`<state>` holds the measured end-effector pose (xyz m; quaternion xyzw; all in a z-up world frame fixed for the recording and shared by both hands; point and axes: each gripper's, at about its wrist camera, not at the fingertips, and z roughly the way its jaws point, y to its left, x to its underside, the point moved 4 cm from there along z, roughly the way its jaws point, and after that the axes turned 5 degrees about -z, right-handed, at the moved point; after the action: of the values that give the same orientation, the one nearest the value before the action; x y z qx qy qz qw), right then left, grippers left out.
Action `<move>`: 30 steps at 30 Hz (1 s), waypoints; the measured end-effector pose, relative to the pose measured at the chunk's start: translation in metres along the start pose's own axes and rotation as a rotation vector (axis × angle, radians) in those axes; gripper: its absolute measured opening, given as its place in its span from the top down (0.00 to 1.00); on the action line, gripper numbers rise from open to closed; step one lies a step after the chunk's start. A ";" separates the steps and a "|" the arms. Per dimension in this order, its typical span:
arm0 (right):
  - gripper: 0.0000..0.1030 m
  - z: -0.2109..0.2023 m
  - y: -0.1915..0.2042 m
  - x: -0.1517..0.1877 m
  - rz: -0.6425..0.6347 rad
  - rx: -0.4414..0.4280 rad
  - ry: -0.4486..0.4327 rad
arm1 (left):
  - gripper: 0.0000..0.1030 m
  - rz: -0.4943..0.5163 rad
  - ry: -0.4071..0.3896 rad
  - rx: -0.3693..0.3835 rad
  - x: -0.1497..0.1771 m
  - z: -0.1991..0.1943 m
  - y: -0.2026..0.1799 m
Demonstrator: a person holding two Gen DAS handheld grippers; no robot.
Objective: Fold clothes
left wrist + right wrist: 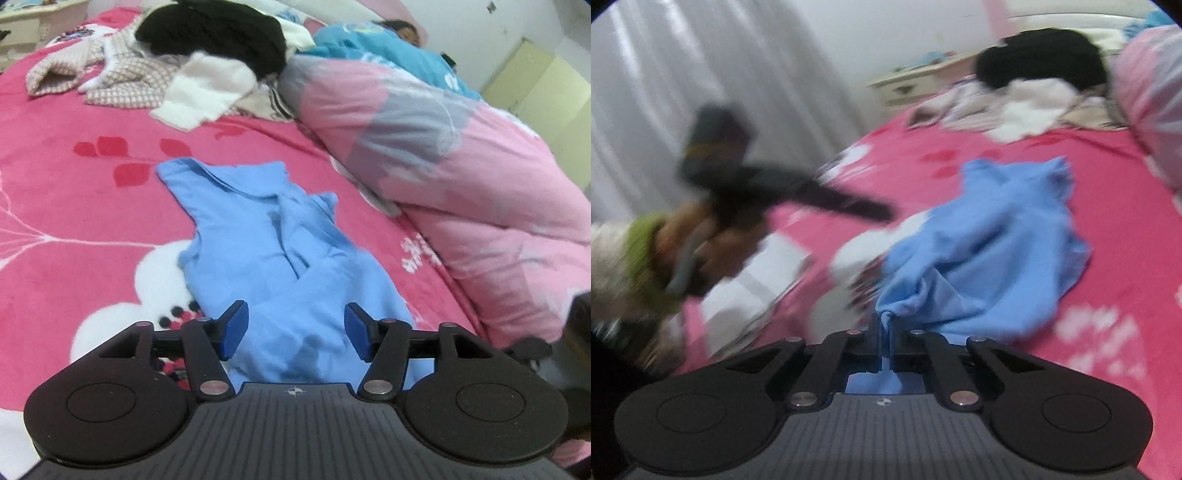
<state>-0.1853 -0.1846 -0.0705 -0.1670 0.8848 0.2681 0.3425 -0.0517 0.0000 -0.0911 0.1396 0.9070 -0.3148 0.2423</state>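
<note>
loosely rumpled light-blue polo shirt (295,266), collar open

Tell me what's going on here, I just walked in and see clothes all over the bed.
A person is folding a light blue shirt on the pink bedspread with two handheld grippers. The right gripper is shut on a pinch of the shirt's edge. The left gripper is open over it, holding nothing. More unfolded clothes wait in a pile farther back.

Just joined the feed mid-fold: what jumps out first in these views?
The blue shirt lies crumpled mid-bed on the pink blanket. The right gripper is shut on a pinch of its edge, while the left gripper hangs open over it. An unfolded clothes pile waits at the far end.
</note>
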 end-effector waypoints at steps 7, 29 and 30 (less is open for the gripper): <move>0.96 0.004 0.059 0.037 -0.132 -0.133 0.096 | 0.38 0.106 0.098 -0.014 0.026 0.010 -0.019; 0.62 -0.033 -0.049 0.052 0.450 0.039 0.054 | 0.36 0.377 0.228 -0.049 0.069 0.027 -0.041; 0.62 -0.028 -0.054 0.055 0.488 0.041 0.059 | 0.36 0.381 0.233 -0.049 0.071 0.028 -0.041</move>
<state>-0.2133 -0.2505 -0.1107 0.0506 0.9138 0.3199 0.2450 -0.1186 -0.0420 -0.1269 0.3378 0.8936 -0.2229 0.1940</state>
